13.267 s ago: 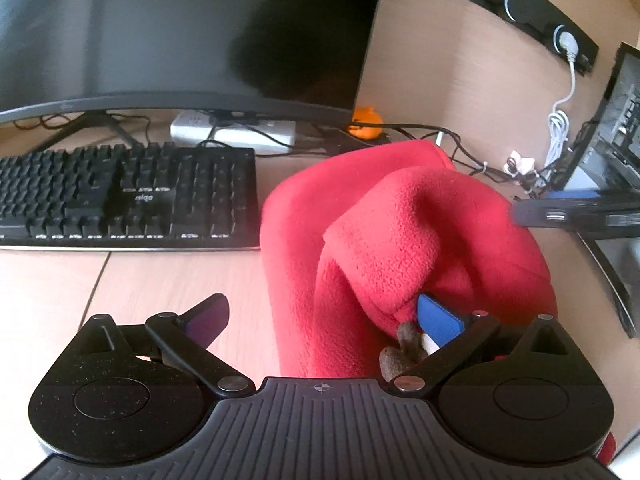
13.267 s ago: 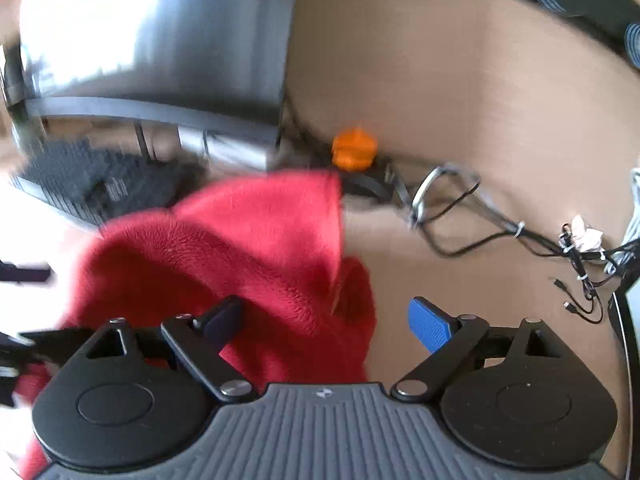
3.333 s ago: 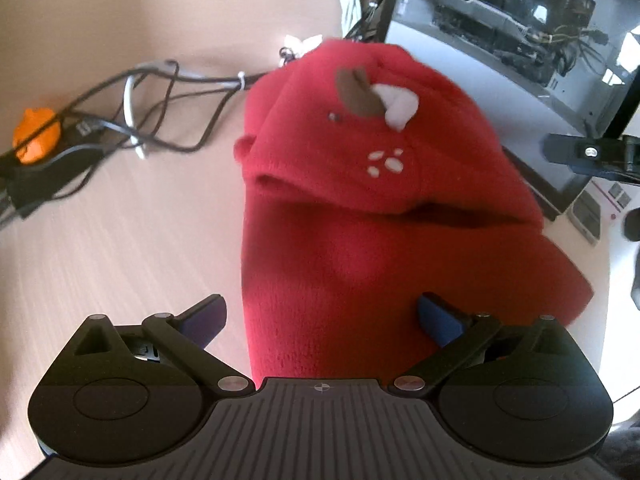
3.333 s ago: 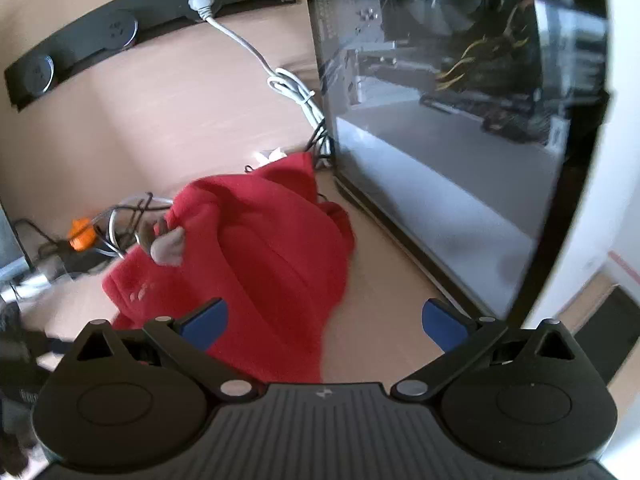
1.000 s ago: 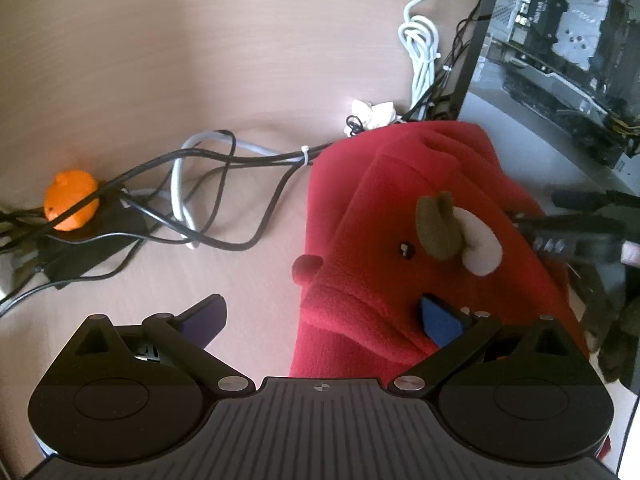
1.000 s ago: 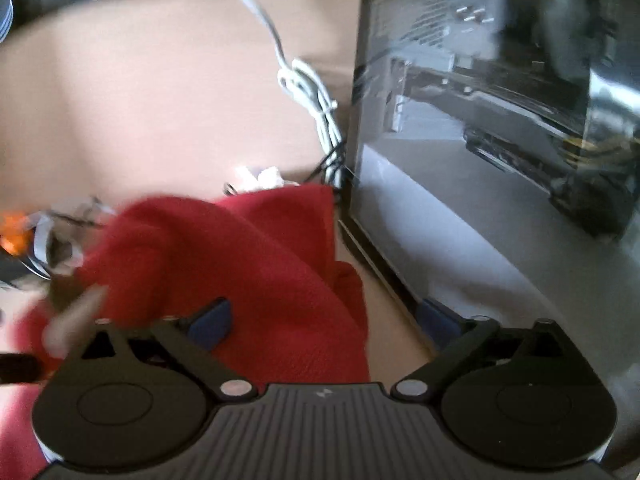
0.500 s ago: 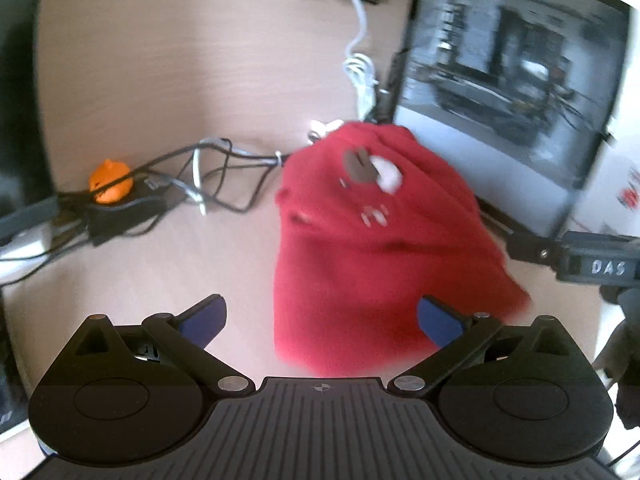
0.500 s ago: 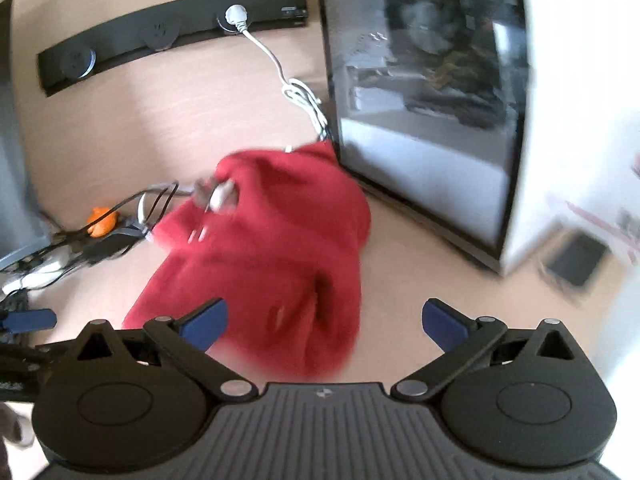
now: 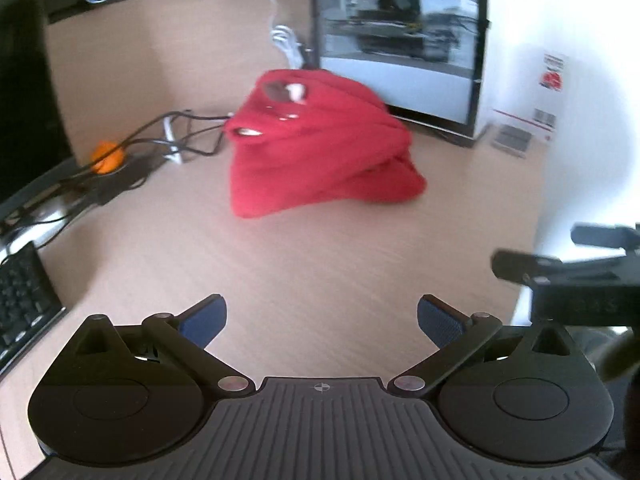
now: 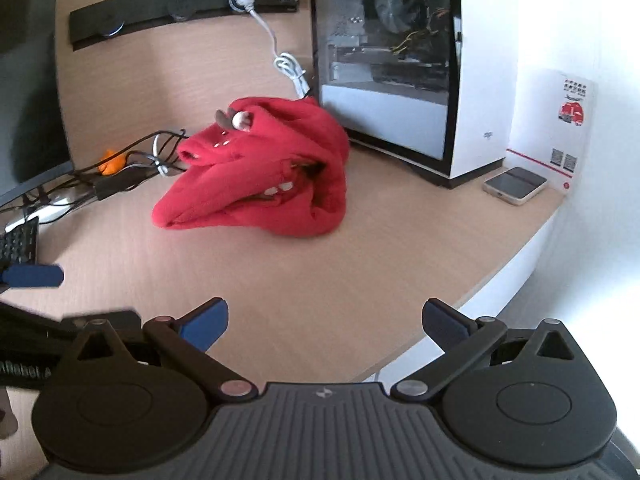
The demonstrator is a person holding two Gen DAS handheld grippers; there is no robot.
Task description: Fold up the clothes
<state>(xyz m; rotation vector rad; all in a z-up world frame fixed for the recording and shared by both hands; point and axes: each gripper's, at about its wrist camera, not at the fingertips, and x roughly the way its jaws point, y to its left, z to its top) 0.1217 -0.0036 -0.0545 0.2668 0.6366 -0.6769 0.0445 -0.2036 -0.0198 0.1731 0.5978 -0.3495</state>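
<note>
Left wrist view first: the left gripper (image 9: 322,316) hangs over bare desk (image 9: 320,256) with its blue-padded fingers spread wide and nothing between them. The red fleece garment (image 9: 316,156) sits well ahead at the far side, bunched into a layered mound just in front of the glass PC case (image 9: 400,40), with the cable tangle (image 9: 176,136) and a small orange thing (image 9: 106,156) off to its left. The picture is a bit blurry, so fine seams are hard to read.

Right wrist view: the right gripper (image 10: 324,320) is also wide apart and empty, hanging near the desk's front edge. From here the fleece (image 10: 256,168) looks doubled over itself, one fold lying on another, though lumpy and not squared up. A phone (image 10: 514,185) lies far right by the case. With both tools well clear of it, I'd guess the bundle is parked there to keep the keyboard (image 10: 18,242) side free
</note>
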